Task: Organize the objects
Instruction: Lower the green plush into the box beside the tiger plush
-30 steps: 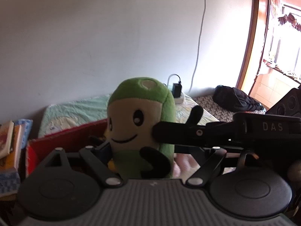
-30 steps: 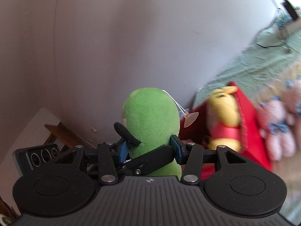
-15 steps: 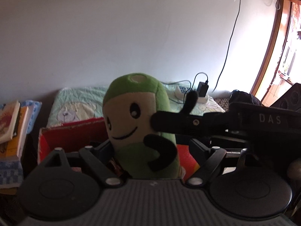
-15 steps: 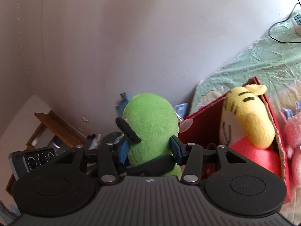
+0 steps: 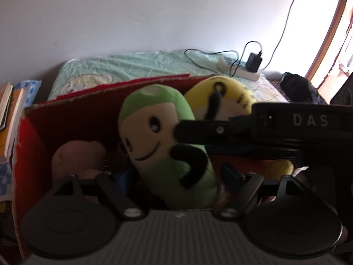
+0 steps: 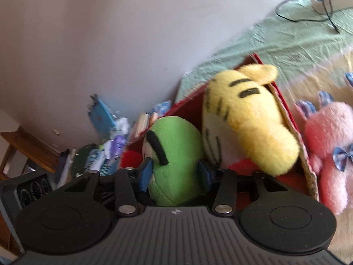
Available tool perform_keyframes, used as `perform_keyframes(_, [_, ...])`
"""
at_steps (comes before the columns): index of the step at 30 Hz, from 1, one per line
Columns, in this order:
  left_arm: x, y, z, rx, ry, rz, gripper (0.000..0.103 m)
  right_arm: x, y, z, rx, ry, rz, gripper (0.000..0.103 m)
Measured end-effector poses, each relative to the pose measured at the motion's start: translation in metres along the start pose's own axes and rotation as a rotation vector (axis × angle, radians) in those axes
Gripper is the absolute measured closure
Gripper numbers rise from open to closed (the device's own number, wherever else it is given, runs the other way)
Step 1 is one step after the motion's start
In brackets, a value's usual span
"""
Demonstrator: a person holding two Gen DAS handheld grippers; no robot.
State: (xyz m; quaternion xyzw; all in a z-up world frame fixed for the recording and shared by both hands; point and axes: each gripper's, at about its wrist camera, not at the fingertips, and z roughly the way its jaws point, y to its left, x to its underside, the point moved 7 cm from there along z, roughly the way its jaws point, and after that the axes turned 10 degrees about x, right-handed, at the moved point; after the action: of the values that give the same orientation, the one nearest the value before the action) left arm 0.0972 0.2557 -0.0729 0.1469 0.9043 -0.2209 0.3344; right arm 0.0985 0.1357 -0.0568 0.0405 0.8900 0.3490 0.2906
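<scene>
My right claw (image 6: 175,175) grips the green plush (image 6: 174,154) by both sides, low inside the red box (image 5: 28,132) beside a yellow tiger toy (image 6: 247,114). My left claw (image 5: 174,176) stands wide around it (fingers not visibly touching); its base is hidden.

green plush (image 6: 174,152) with black arms, yellow black-striped plush (image 6: 247,119), red box (image 5: 72,119), pink plush (image 6: 331,145)

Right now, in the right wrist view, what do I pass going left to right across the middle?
Wooden furniture → cluttered books → green plush → yellow striped plush → pink plush.
</scene>
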Motion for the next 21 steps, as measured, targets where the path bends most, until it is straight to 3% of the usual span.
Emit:
perform_keyframes(8, [0.000, 0.004, -0.004, -0.059, 0.004, 0.001, 0.015, 0.007, -0.005, 0.007, 0.062, -0.006, -0.037, 0.067])
perform_keyframes(11, [0.001, 0.003, -0.003, -0.079, 0.024, 0.008, 0.015, 0.003, -0.008, 0.008, 0.075, -0.010, -0.029, 0.073])
perform_keyframes(21, [0.001, 0.001, 0.013, -0.167, 0.114, 0.035, 0.011, 0.004, -0.009, -0.001, 0.145, -0.044, -0.087, 0.075])
